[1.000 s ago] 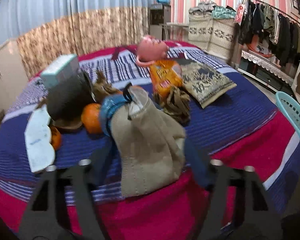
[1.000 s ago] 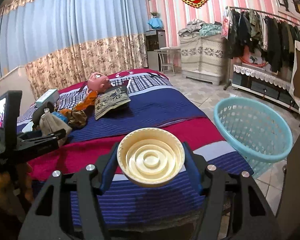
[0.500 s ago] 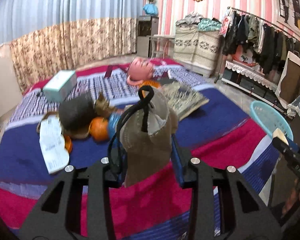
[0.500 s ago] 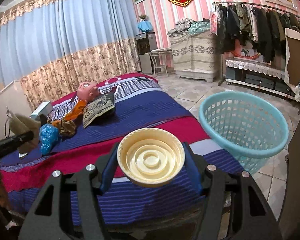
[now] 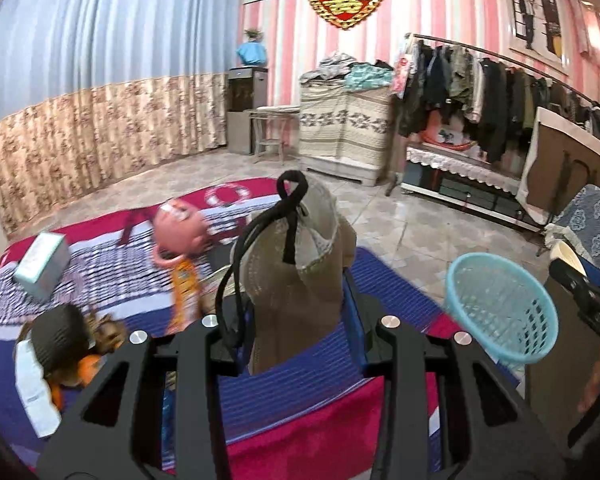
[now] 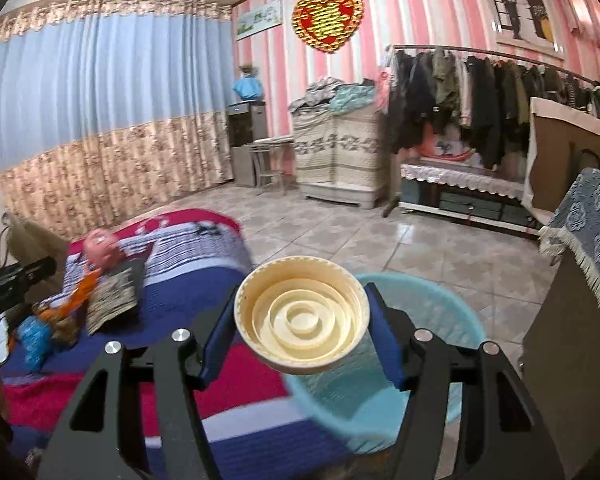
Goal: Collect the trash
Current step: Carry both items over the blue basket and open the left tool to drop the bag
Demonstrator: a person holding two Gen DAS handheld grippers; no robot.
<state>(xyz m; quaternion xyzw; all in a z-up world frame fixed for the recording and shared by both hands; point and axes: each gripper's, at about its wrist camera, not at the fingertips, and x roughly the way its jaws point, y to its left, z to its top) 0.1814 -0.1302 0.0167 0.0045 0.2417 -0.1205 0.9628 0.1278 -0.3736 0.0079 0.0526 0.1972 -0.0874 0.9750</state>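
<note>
With the left hand-held gripper (image 5: pixel 296 320) clamped on the tan cloth bag (image 5: pixel 296 280) and the right hand-held gripper (image 6: pixel 300 332) pinching the cream lid (image 6: pixel 302 316) above the blue basket (image 6: pixel 432 320) at 4 o'clock, either could miss its rim if let go early.

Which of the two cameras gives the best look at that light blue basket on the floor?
The left wrist view: the blue basket stands whole and sharp beside the bed, its open rim and slotted wall clear. In the right wrist view the basket is blurred and largely hidden behind the cream lid and the right gripper.

The beige cloth bag (image 5: pixel 300 276) has been gripped by the left tool (image 5: pixel 296 312) and lifted off the bed (image 5: pixel 388 300); the cream lid (image 6: pixel 302 316) has been carried over the blue basket (image 6: pixel 440 312).
</note>
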